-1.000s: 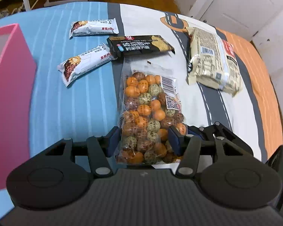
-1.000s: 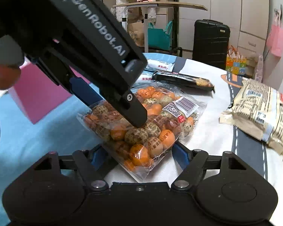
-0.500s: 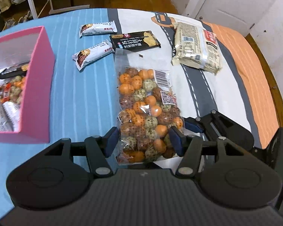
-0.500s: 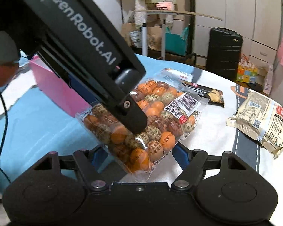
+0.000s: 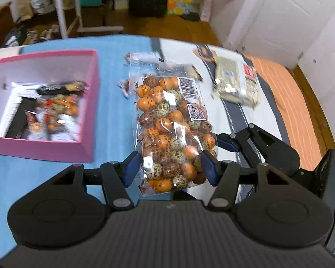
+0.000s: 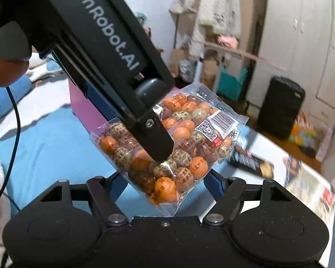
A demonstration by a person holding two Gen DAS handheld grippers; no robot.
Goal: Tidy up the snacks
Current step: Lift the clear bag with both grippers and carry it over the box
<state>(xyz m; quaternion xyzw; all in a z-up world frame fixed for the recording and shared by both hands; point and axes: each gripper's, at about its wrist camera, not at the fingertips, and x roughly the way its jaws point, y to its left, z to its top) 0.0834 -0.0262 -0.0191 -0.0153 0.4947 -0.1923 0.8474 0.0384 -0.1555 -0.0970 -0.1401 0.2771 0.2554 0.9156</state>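
Observation:
A clear bag of orange, brown and speckled round snacks (image 5: 172,122) hangs in the air above the bed cover. My left gripper (image 5: 170,166) is shut on its lower end, a blue pad pressing each side. In the right wrist view the same bag (image 6: 189,138) sits tilted between the pads of my right gripper (image 6: 166,185), which is also shut on it. One left finger (image 6: 154,134) lies over the bag's top face. A right finger (image 5: 226,144) shows at the bag's right edge. The pink box (image 5: 42,147), to the bag's left, holds several blurred snack packs.
A beige noodle pack (image 5: 234,84) lies on the white part of the cover to the right. A black snack pack (image 6: 248,160) and white bars (image 5: 125,87) lie beyond the bag, partly hidden. A hand (image 6: 4,73) holds the left gripper.
Both grippers have risen with the bag, lifting it off the cover. The left view has swung so that the pink box, with its contents, now lies left of the bag.

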